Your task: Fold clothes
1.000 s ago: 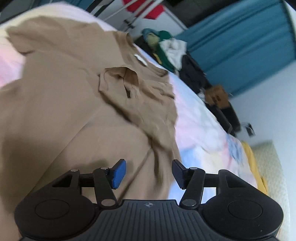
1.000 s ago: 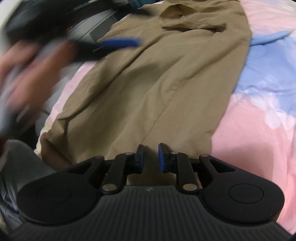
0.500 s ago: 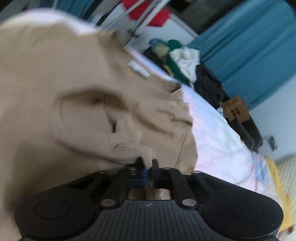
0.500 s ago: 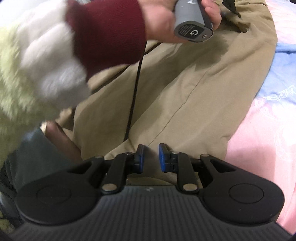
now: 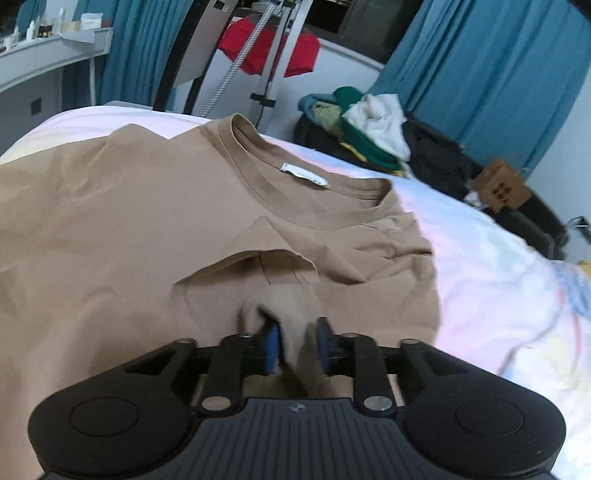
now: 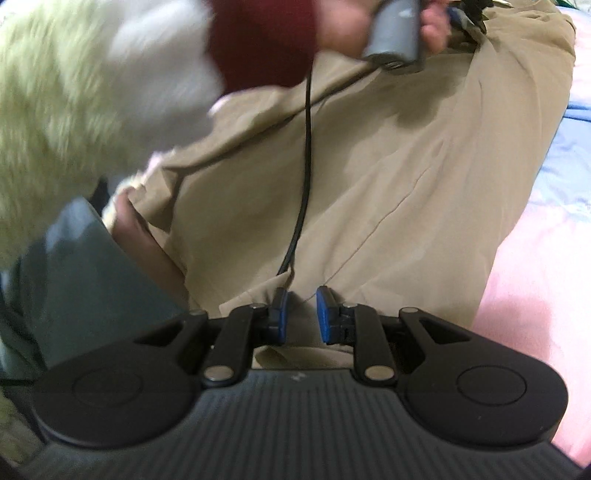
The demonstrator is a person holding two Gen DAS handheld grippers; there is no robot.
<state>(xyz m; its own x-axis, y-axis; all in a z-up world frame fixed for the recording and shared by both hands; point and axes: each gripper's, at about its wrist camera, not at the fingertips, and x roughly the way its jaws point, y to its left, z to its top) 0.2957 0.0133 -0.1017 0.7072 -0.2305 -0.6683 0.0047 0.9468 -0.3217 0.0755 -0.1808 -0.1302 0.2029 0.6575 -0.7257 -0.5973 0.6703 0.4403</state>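
— Where is the tan T-shirt (image 5: 155, 221)?

— Spread on the pastel bedsheet (image 5: 498, 280), collar and white label (image 5: 304, 175) ahead of the left tongs (image 5: 295, 349); its sleeve (image 5: 258, 280) is folded in over the chest, just beyond the blue pads.

— And the tongs?

— The left pair pinch a bunched tip of that sleeve between pads held a little apart by the cloth. The right tongs (image 6: 301, 314) stand slightly spread over the hem (image 6: 280, 354) nearest them; whether they grip it, the view does not settle. Ahead of them, a hand (image 6: 373, 22) holds the other handle.

— The step?

— By the look, a sleeve fold. Next likely calls for laying it flat and releasing cleanly, minding the cable (image 6: 304, 177) across the shirt
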